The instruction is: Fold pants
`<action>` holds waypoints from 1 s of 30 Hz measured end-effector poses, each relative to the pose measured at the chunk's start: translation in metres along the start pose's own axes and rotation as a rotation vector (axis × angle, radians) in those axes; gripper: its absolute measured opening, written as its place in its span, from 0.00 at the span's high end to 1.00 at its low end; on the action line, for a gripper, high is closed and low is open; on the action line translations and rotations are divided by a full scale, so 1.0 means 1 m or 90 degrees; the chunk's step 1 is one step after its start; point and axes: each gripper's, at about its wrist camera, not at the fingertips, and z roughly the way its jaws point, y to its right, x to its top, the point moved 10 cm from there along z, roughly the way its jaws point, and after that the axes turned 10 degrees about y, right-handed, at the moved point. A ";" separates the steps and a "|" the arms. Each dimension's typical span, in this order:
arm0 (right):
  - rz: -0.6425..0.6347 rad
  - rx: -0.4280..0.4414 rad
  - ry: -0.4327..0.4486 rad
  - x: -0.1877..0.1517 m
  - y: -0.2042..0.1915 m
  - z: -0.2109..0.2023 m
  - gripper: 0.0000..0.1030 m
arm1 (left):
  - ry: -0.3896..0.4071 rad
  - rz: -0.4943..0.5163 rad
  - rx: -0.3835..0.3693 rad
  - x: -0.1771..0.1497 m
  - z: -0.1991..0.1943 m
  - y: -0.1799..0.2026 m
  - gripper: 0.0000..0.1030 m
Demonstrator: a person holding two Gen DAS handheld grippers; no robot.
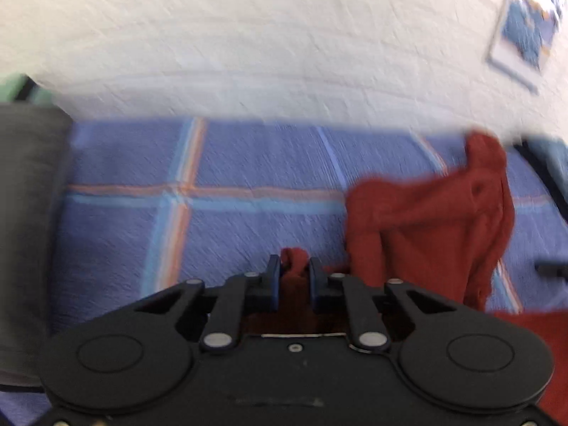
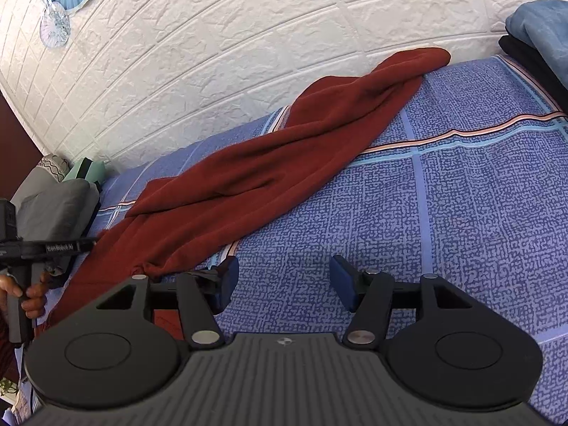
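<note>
Dark red pants (image 2: 269,163) lie stretched diagonally across the blue patterned bedspread (image 2: 461,213), from the lower left up to the white wall. My left gripper (image 1: 294,273) is shut on a bunch of the red fabric (image 1: 293,259); the rest of the pants (image 1: 433,227) hangs and lies to its right, and this view is blurred. My right gripper (image 2: 284,280) is open and empty, low over the bedspread just right of the pants' near edge. The left gripper's handle (image 2: 21,248), held in a hand, shows at the far left of the right wrist view.
A white brick-pattern wall (image 2: 213,53) backs the bed. Grey pillows (image 2: 53,206) lie at the left end, also in the left wrist view (image 1: 28,213). Folded blue and black clothes (image 2: 539,42) are stacked at the right end.
</note>
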 end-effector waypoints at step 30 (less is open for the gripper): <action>0.010 0.031 0.000 -0.005 -0.015 0.000 0.08 | 0.085 -0.134 0.296 -0.031 -0.149 -0.121 0.23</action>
